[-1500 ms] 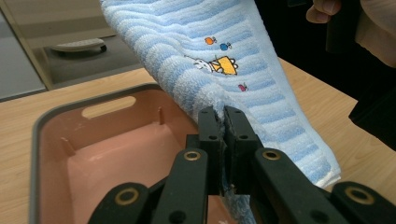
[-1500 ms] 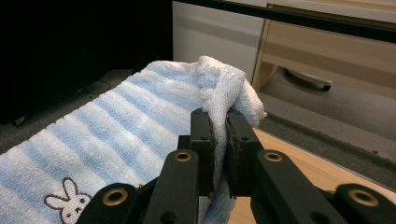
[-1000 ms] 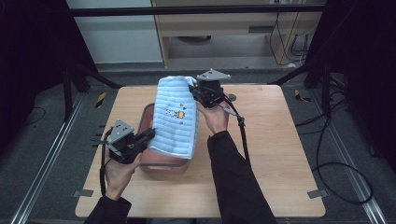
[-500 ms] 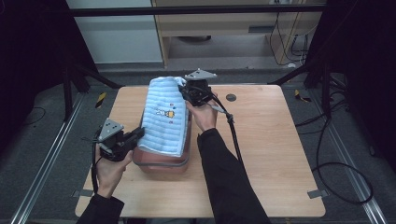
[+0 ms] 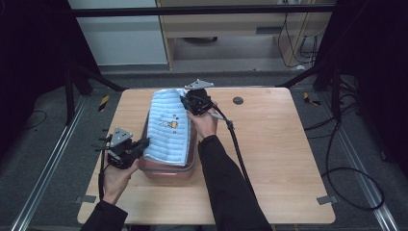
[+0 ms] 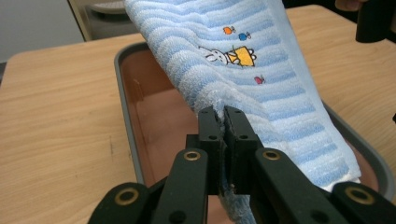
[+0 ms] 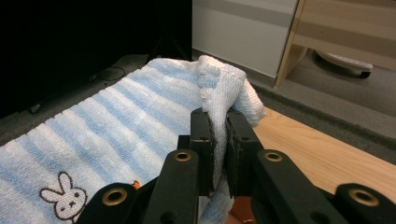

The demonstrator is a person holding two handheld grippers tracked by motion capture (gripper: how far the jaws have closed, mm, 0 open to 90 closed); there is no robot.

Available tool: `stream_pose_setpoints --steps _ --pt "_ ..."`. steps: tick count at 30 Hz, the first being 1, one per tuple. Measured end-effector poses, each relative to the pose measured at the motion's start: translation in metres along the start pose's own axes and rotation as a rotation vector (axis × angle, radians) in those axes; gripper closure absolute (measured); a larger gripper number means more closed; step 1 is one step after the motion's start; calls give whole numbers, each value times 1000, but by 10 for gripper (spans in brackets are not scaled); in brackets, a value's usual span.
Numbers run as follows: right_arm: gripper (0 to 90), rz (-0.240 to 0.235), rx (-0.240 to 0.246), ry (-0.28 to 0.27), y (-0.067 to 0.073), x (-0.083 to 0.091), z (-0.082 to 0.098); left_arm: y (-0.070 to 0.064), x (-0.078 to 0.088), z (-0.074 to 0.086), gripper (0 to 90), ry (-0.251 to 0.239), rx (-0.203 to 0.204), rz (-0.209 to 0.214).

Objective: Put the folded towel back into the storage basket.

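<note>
Blue-striped towel (image 5: 169,126) with bunny print stretched over a pink tray (image 5: 166,172) on the wooden counter (image 5: 279,144). Left gripper (image 6: 224,122) clamped on the towel's near edge, above the tray's left side. Right gripper (image 7: 218,122) pinches the far white corner, held above the tray's far end. Towel hangs taut between both.

Black two-jaw left gripper (image 5: 140,143) and black two-jaw right gripper (image 5: 185,98), each topped by a grey three-cornered plate. Brass-ringed screws dot the black linkage arms. Black cables trail back. Long dark sleeves (image 5: 231,187) cover both forearms.
</note>
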State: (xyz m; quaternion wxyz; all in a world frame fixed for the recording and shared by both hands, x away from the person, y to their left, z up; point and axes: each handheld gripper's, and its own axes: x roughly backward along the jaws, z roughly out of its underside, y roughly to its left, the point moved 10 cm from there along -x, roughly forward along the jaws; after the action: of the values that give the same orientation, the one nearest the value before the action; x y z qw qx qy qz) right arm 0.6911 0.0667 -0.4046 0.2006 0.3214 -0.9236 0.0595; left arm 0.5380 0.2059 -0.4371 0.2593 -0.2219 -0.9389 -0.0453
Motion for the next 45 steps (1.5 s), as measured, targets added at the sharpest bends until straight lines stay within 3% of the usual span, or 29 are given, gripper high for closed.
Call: stream_pose_setpoints --steps 18,31,45 --pt "832 -10 -2 57 -6 -13 41 -13 -17 25 862 71 -32 12" --pt "832 -15 5 87 3 -26 58 -6 -21 41 861 97 -19 -11" --pt "828 7 10 136 -1 -33 78 -5 -24 49 855 124 -17 -39"
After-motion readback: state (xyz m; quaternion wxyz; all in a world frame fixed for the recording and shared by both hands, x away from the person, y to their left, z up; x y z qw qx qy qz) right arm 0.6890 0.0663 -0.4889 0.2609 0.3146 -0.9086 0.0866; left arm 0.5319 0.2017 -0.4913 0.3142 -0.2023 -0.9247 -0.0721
